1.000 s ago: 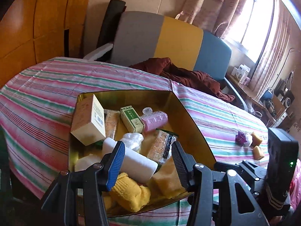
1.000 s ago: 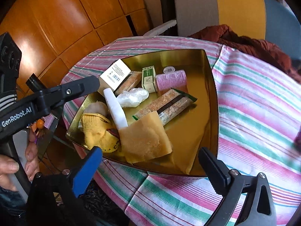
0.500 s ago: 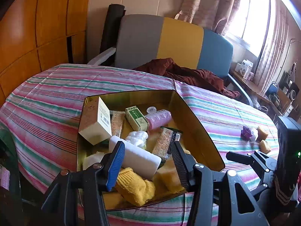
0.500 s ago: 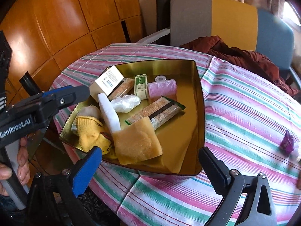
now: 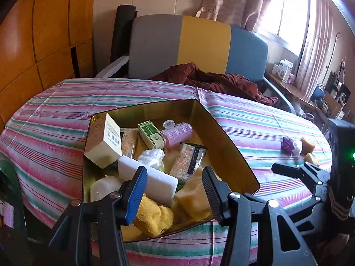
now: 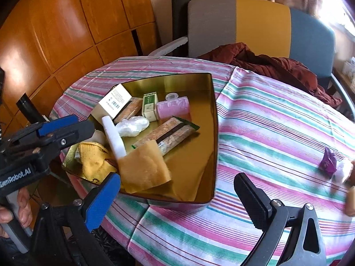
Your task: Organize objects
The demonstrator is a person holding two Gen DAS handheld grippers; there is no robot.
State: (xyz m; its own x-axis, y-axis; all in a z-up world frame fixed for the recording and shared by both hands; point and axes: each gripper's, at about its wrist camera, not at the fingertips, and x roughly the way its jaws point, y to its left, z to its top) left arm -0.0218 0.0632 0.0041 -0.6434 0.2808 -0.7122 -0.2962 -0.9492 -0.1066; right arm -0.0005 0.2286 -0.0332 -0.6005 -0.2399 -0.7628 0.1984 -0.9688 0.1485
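Note:
A gold tin [image 5: 230, 144] on the striped tablecloth [image 5: 48, 128] holds several items. Among them are a cream box [image 5: 104, 141], a green box [image 5: 152, 134], a pink roll [image 5: 177, 132], snack bars [image 5: 190, 157], a white block [image 5: 153, 177], a yellow cloth [image 5: 153, 217] and a sponge [image 5: 193, 199]. My left gripper [image 5: 173, 192] hovers open over the tin's near end, gripping nothing. My right gripper [image 6: 177, 199] stands wide open and empty over the tin's [image 6: 214, 122] front rim. A purple piece [image 6: 328, 160] and a white ball [image 6: 344, 170] lie on the cloth to the right.
Two yellow sponge pieces [image 5: 308, 141] lie by the purple piece [image 5: 287, 144]. A dark red garment [image 5: 210, 79] lies at the table's far edge in front of a grey, yellow and blue chair [image 5: 199, 44]. Wood panelling runs along the left. A hand [image 6: 22, 201] holds the left gripper [image 6: 55, 133].
The right wrist view has swung to the right, so the tin sits further left and the purple piece has come into sight. The left gripper shifted slightly and rolled. Both jaws stayed as they were.

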